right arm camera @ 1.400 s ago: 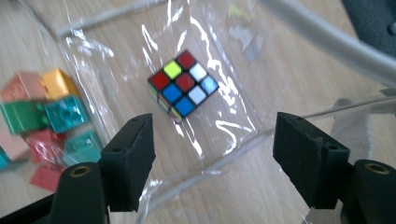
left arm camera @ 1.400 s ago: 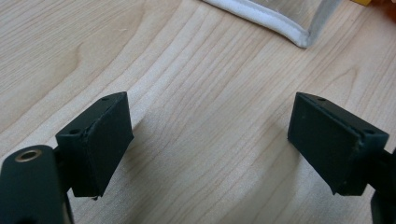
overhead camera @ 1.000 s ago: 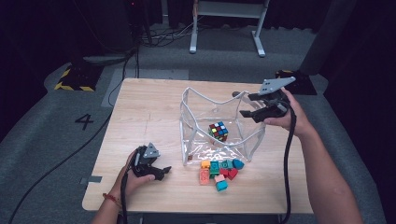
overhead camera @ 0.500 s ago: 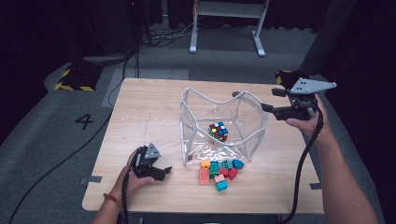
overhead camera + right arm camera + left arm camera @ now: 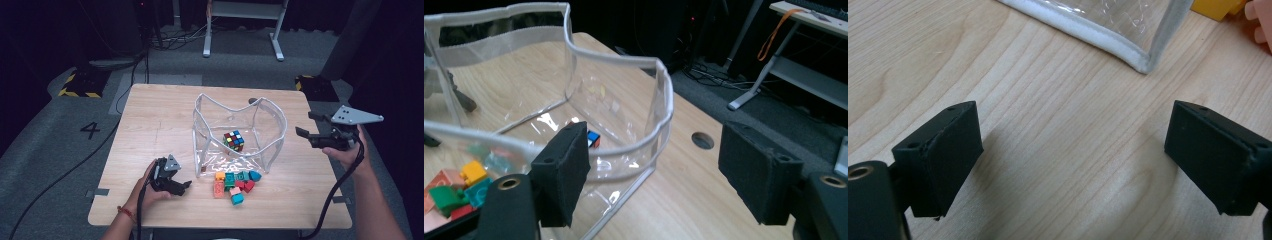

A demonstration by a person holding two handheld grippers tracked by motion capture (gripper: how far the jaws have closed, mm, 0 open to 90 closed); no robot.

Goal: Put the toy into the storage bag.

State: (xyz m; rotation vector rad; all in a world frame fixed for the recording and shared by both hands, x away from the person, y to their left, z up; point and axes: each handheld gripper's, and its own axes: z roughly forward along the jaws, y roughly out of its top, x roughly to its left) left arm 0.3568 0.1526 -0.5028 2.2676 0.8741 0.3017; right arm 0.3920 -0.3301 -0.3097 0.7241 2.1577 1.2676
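A clear plastic bag (image 5: 274,111) with white trim stands open in the middle of the wooden table (image 5: 150,125). Inside it lies a colour cube (image 5: 233,140). Several coloured bricks (image 5: 235,183) are piled just in front of the bag. My left gripper (image 5: 182,182) rests open near the table's front left, its jaws toward the bricks. In the left gripper view (image 5: 1073,150) a bag corner (image 5: 1143,60) lies just beyond bare wood. My right gripper (image 5: 305,124) hangs open over the table's right edge, apart from the bag. The right gripper view (image 5: 654,170) faces the bag (image 5: 664,100) and cube (image 5: 593,139).
A round hole (image 5: 702,140) pierces the table behind the bag. A white desk frame (image 5: 240,30) and cables stand on the floor at the back. Yellow-black tape (image 5: 77,85) and a "4" mark (image 5: 91,130) lie on the floor at left.
My right gripper has drawn away from the bag's right rim and moved right and slightly lower, out over the table's edge. The left gripper has stayed put.
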